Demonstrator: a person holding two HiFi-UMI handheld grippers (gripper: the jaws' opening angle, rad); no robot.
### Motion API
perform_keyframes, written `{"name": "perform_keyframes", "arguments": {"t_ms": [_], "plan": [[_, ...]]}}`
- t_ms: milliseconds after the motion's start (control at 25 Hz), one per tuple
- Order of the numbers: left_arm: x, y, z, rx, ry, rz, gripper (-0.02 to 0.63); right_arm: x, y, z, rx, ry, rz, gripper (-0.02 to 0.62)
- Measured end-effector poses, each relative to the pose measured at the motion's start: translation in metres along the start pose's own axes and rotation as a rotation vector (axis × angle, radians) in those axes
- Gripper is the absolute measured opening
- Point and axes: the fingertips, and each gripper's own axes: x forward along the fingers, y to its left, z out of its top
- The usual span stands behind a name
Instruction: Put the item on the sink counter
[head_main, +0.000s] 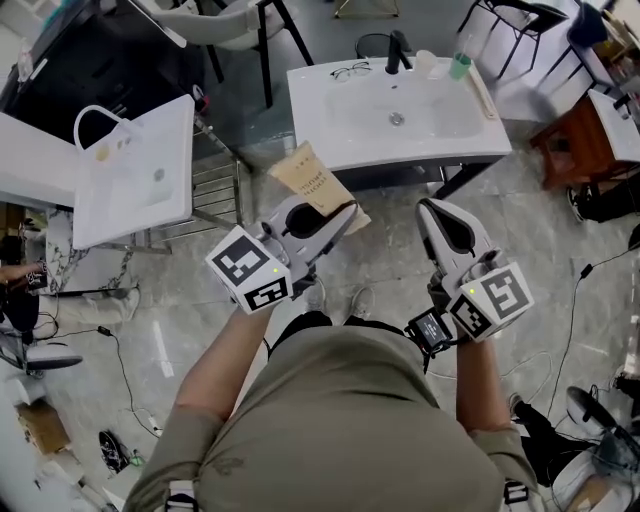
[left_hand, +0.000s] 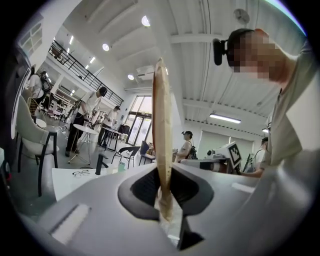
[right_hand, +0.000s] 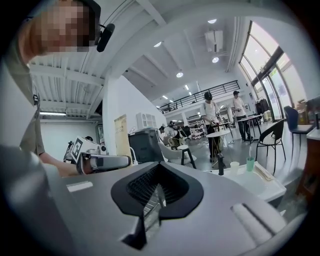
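Note:
A flat tan paper packet (head_main: 312, 180) with print on it stands pinched between the jaws of my left gripper (head_main: 330, 215), which is shut on its lower end. The left gripper view shows the packet (left_hand: 161, 125) edge-on, rising from the pads of that gripper (left_hand: 165, 200). The white sink counter (head_main: 330, 140) lies just beyond the packet, with a basin in its middle. My right gripper (head_main: 432, 208) hangs level in front of the counter's near edge, shut and holding nothing. Its own view shows the right gripper (right_hand: 159, 197), with the packet (right_hand: 120, 135) off to the left.
On the counter's back edge sit a pair of glasses (head_main: 350, 70), a black faucet (head_main: 398, 50), a white cup (head_main: 428, 62) and a green cup (head_main: 460, 65). A second white sink unit (head_main: 135, 170) stands to the left. Chairs, tables and other people fill the room behind.

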Motion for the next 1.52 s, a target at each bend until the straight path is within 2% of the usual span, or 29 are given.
{"name": "perform_keyframes", "arguments": {"t_ms": [400, 600, 920, 1520], "plan": [[0.026, 0.004, -0.005, -0.018, 0.010, 0.036, 0.041, -0.006, -0.020, 0.009, -0.008, -0.028, 0.032, 0.005], [0.033, 0.023, -0.008, -0.046, 0.016, 0.039, 0.041, 0.008, -0.031, 0.008, 0.002, -0.014, 0.040, 0.005], [0.047, 0.086, -0.010, -0.079, 0.033, 0.061, 0.041, 0.053, -0.058, 0.005, 0.010, 0.028, 0.031, 0.005], [0.082, 0.225, -0.014, -0.166, 0.075, 0.039, 0.041, 0.188, -0.117, 0.001, 0.044, 0.082, 0.019, 0.005]]}}
